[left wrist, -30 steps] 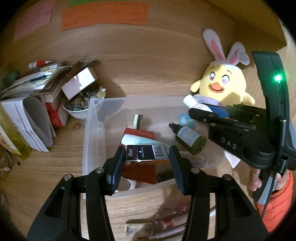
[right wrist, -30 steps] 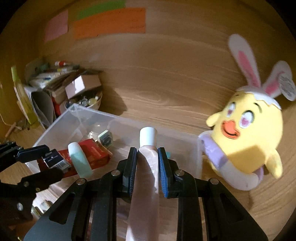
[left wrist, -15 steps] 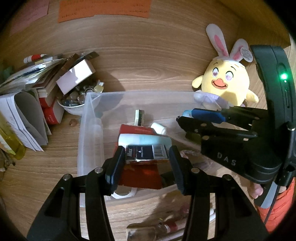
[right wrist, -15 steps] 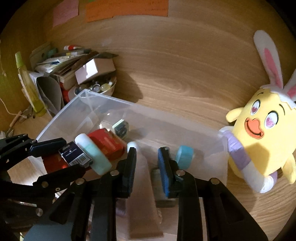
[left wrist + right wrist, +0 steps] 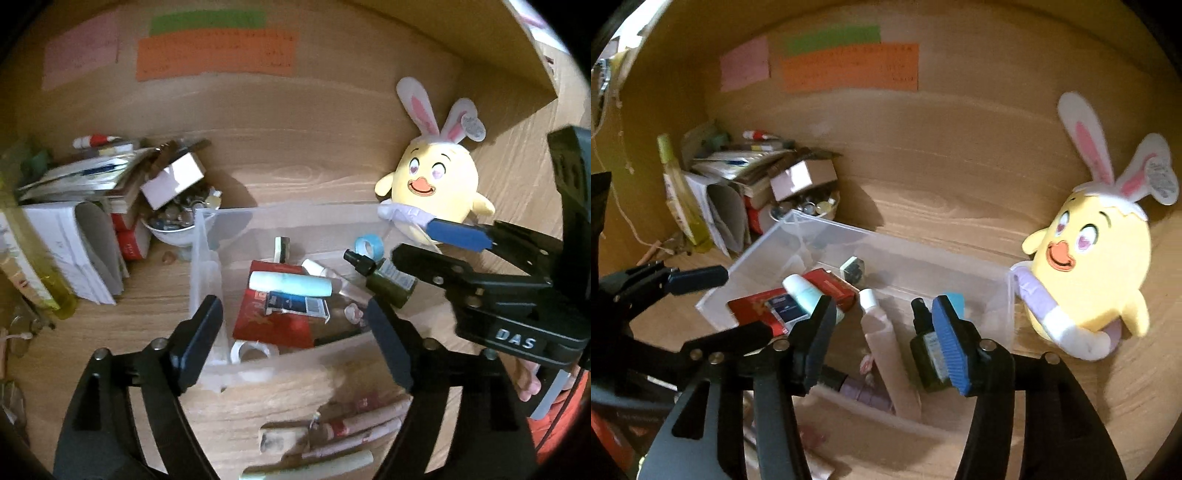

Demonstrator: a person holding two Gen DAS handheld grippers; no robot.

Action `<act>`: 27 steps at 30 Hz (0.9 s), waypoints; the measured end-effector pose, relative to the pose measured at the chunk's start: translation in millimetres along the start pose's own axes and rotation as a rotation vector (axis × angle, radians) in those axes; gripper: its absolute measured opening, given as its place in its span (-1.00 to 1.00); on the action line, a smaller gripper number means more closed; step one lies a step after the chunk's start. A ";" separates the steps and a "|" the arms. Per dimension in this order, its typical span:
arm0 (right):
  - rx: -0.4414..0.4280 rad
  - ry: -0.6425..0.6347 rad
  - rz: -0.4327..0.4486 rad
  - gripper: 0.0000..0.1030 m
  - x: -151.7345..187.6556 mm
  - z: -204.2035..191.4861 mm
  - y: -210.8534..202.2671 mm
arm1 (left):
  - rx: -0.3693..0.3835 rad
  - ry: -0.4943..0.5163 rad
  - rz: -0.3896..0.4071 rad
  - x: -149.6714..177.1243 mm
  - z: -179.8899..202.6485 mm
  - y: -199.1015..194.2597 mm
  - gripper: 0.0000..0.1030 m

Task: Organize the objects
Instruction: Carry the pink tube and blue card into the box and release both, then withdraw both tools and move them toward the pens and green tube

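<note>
- Our left gripper (image 5: 293,319) and right gripper (image 5: 882,334) both gape, empty, above the clear bin (image 5: 207,258)
- Next we'd lift out, lower frame holds loose tubes (image 5: 354,432)

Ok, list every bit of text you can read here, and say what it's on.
"DAS": on the right gripper body.
Orange note on the wall: handwriting, too blurred.
Dark bottle label: too small.
Black box in the bin: barcode and print, unreadable.
Red box: gold print, unreadable.

One bin (image 5: 207,258), two tubes (image 5: 290,283)
</note>
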State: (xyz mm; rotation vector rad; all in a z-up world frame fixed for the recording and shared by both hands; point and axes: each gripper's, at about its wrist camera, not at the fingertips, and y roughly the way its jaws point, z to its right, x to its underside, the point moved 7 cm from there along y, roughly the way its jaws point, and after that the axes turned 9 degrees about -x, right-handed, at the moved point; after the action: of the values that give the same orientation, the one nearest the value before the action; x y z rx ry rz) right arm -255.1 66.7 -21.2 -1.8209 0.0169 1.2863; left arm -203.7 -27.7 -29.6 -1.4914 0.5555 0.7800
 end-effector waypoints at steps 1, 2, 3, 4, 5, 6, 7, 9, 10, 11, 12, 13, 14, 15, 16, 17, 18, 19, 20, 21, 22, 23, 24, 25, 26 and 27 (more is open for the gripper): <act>-0.004 -0.001 0.008 0.00 1.8 -1.6 -5.1 | 0.003 0.000 0.005 1.6 -0.3 -3.9 0.70; -0.008 -0.001 0.017 0.01 3.9 -3.0 -10.0 | 0.001 0.001 0.009 3.5 -1.0 -7.9 0.74; -0.011 -0.002 0.027 0.01 7.1 -5.3 -16.2 | -0.003 0.002 0.013 5.4 -1.7 -11.1 0.77; -0.012 -0.001 0.031 0.02 9.4 -6.3 -19.9 | -0.009 0.005 0.018 8.3 -2.7 -15.3 0.78; -0.013 0.001 0.037 0.02 12.8 -7.9 -25.0 | -0.013 0.009 0.018 10.7 -3.3 -17.8 0.78; -0.016 0.003 0.041 0.02 15.3 -8.8 -28.3 | -0.016 0.012 0.017 13.3 -4.0 -20.1 0.78; -0.019 0.007 0.044 0.02 18.4 -9.6 -31.3 | -0.017 0.014 0.015 16.4 -5.2 -22.5 0.79; -0.023 0.018 0.045 0.03 27.2 -11.1 -37.3 | -0.019 0.016 0.007 23.4 -8.1 -26.3 0.81; -0.023 0.020 0.044 0.03 30.3 -10.6 -38.8 | -0.021 0.016 0.002 27.4 -9.8 -27.7 0.82; -0.024 0.024 0.042 0.03 34.4 -10.9 -40.6 | -0.024 0.017 -0.003 31.8 -11.3 -29.1 0.82; -0.028 0.031 0.037 0.03 40.1 -11.4 -42.5 | -0.029 0.018 -0.010 36.7 -12.9 -30.3 0.82; -0.030 0.036 0.034 0.03 44.0 -11.9 -44.6 | -0.031 0.019 -0.014 39.4 -13.7 -31.2 0.82; -0.033 0.041 0.030 0.03 49.2 -12.0 -46.4 | -0.035 0.022 -0.021 44.4 -15.4 -31.9 0.82; -0.035 0.048 0.022 0.03 55.9 -12.5 -47.5 | -0.039 0.023 -0.025 48.2 -16.3 -32.1 0.82; -0.035 0.052 0.017 0.03 60.4 -12.7 -47.7 | -0.044 0.027 -0.032 52.9 -17.2 -32.1 0.82; -0.036 0.058 0.011 0.03 66.0 -13.1 -48.2 | -0.049 0.031 -0.037 57.3 -17.9 -32.1 0.82; -0.045 0.068 0.004 0.03 72.3 -13.4 -47.9 | -0.051 0.034 -0.044 61.6 -18.3 -31.6 0.82; -0.053 0.076 -0.006 0.03 78.0 -13.8 -46.8 | -0.051 0.037 -0.055 66.8 -18.2 -30.4 0.82; -0.058 0.084 -0.018 0.03 83.8 -15.2 -45.0 | -0.049 0.040 -0.065 71.2 -17.5 -29.1 0.82; -0.061 0.091 -0.031 0.03 89.9 -15.8 -42.5 | -0.045 0.045 -0.079 77.1 -16.5 -27.5 0.82; -0.064 0.097 -0.043 0.03 95.1 -16.5 -40.2 | -0.043 0.050 -0.088 81.2 -15.0 -25.7 0.82; -0.071 0.101 -0.056 0.03 100.6 -17.7 -37.5 | -0.043 0.056 -0.096 85.9 -13.3 -24.6 0.82; -0.080 0.104 -0.071 0.03 106.2 -19.4 -34.1 | -0.044 0.063 -0.104 90.1 -11.8 -22.7 0.82; -0.084 0.106 -0.083 0.03 111.0 -21.1 -31.3 | -0.041 0.071 -0.115 95.2 -9.7 -20.0 0.82; -0.089 0.104 -0.097 0.03 115.6 -22.8 -27.7 | -0.039 0.077 -0.125 99.1 -8.0 -17.4 0.82; -0.095 0.102 -0.113 0.03 120.5 -24.3 -23.8 | -0.036 0.082 -0.138 103.1 -6.3 -14.4 0.82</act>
State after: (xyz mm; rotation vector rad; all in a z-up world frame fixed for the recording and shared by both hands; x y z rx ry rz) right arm -169.9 119.2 -96.4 -1.9388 -0.0915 1.1314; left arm -125.0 -20.9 -97.8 -1.5827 0.4960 0.6273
